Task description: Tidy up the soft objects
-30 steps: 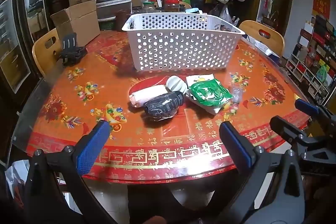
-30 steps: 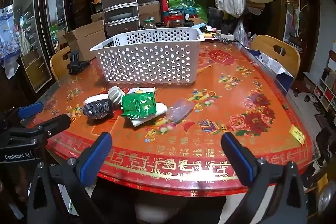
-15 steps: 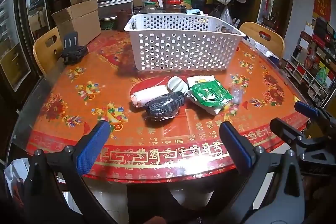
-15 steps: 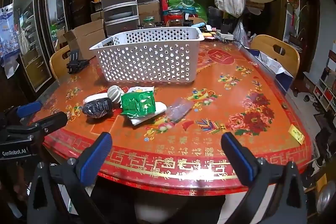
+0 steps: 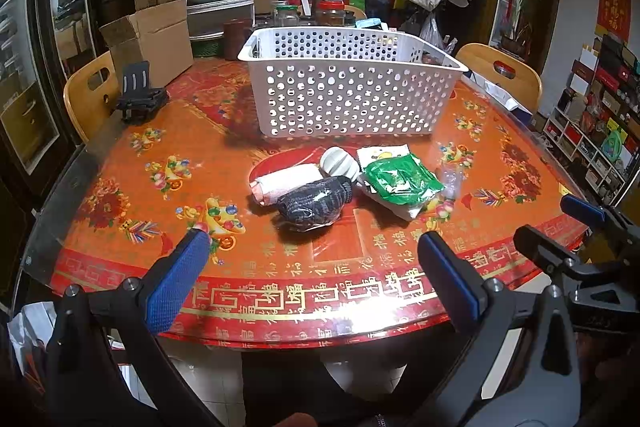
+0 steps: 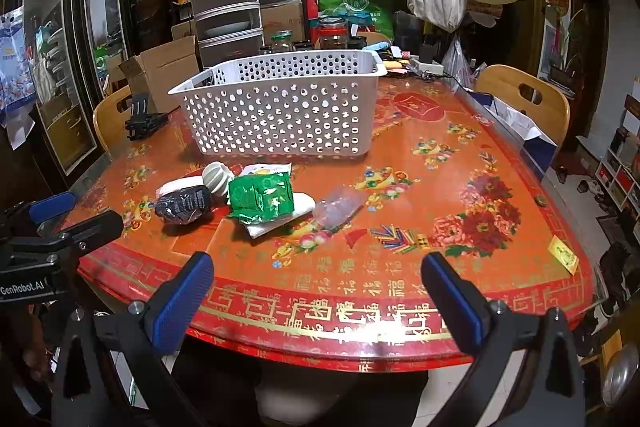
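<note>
A white perforated basket (image 5: 352, 95) (image 6: 280, 111) stands on the red round table (image 5: 168, 147) (image 6: 440, 187). In front of it lie a dark rolled sock in plastic (image 5: 314, 203) (image 6: 182, 203), a pale pink roll (image 5: 282, 183) (image 6: 176, 185), a white ribbed roll (image 5: 340, 163) (image 6: 216, 177), a green packet (image 5: 402, 179) (image 6: 262, 195) on a white packet, and a clear plastic bag (image 5: 450, 179) (image 6: 340, 205). My left gripper (image 5: 316, 267) (image 6: 76, 211) is open and empty at the near table edge. My right gripper (image 6: 316, 281) (image 5: 560, 219) is open and empty beside it, to the right.
A black folding stand (image 5: 138, 97) (image 6: 142, 119) sits at the table's left. Wooden chairs (image 5: 90, 95) (image 6: 528, 103) stand at left and right. Cardboard boxes (image 5: 160, 35), jars, drawers and hanging bags crowd the back. A yellow tag (image 6: 564, 253) lies at the right edge.
Both grippers have edged slightly forward toward the table. Nothing on the table has moved.
</note>
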The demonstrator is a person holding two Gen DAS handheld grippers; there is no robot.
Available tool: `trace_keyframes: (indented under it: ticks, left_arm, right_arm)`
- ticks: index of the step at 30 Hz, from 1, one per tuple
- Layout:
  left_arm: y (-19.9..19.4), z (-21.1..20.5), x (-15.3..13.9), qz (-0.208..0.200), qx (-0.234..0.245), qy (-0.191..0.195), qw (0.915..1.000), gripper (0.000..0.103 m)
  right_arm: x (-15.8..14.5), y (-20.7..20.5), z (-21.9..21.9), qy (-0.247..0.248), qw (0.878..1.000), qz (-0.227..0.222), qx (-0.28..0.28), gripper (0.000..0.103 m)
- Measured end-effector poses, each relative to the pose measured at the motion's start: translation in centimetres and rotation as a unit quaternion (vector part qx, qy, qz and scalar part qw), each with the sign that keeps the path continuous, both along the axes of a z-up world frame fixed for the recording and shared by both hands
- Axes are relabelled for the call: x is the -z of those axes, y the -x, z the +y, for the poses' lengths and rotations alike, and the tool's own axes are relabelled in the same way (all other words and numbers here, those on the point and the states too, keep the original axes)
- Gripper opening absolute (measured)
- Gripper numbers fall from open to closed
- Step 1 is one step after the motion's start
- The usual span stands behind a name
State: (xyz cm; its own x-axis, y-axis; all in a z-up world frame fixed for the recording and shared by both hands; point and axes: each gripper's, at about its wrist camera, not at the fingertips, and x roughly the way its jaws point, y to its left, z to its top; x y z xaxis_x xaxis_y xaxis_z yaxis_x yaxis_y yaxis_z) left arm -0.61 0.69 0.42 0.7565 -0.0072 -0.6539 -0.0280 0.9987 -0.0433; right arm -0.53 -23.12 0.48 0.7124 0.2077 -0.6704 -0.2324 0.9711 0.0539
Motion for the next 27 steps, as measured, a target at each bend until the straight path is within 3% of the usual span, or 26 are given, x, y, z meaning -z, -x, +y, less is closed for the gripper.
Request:
trace_keyframes:
  ticks: [27]
  left_arm:
    - [0.02, -0.05, 0.03, 0.001, 0.0, 0.001, 1.0, 0.103]
  right_arm:
    - [0.16, -0.04, 0.01, 0.001, 1.0, 0.003, 0.001, 0.103]
